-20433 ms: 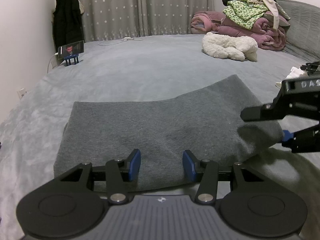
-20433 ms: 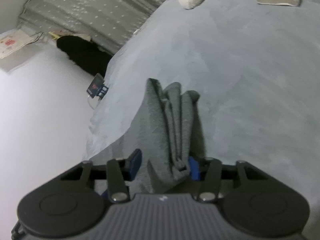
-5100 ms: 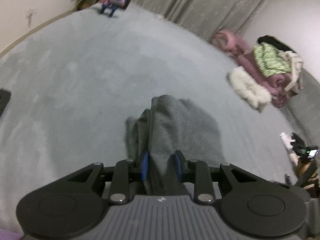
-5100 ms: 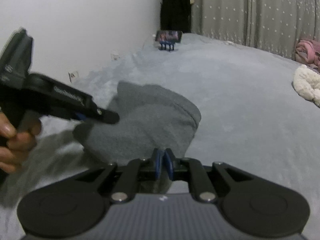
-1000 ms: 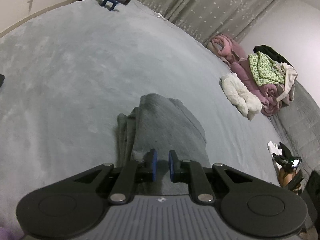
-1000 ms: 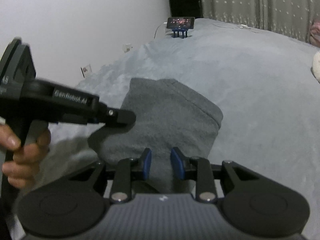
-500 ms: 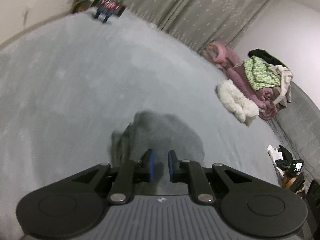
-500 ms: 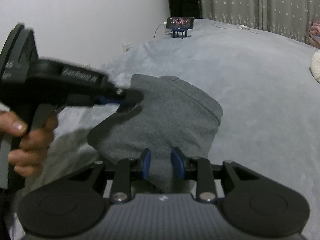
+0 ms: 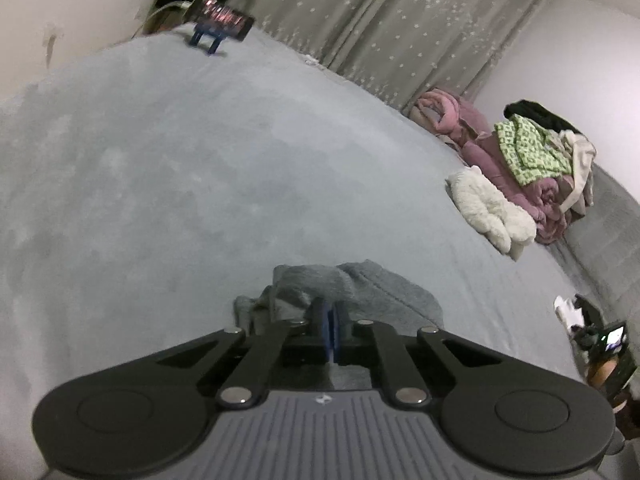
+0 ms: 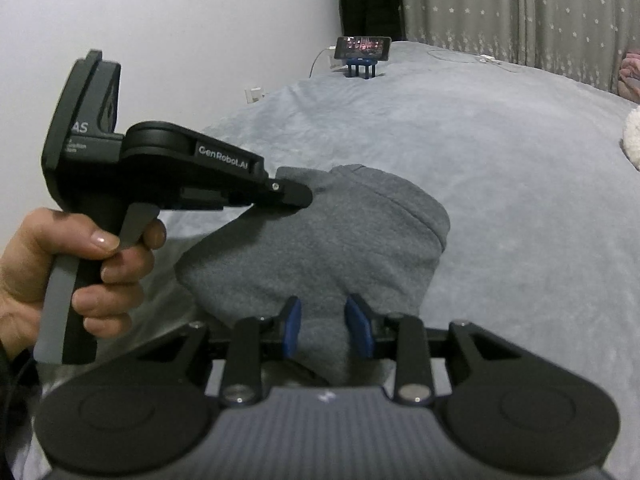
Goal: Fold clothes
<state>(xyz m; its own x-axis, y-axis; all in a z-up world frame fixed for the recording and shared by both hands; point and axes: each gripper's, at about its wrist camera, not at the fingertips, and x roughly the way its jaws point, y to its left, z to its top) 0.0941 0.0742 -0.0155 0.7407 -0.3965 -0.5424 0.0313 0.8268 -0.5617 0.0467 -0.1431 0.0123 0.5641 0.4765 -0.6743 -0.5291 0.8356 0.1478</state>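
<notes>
A grey-blue bed cover (image 10: 520,184) fills both views. On it, in front of both grippers, lies the folded grey garment (image 10: 336,240), bunched at its near edge. The left gripper (image 9: 330,330), squeezed by a hand (image 10: 76,264), has its fingers pressed together, pinching the garment's upper corner. The right gripper (image 10: 327,330) is spread, with garment cloth lying between its blue pads (image 10: 291,330). Beyond the garment stands a phone on a blue stand (image 10: 362,54).
</notes>
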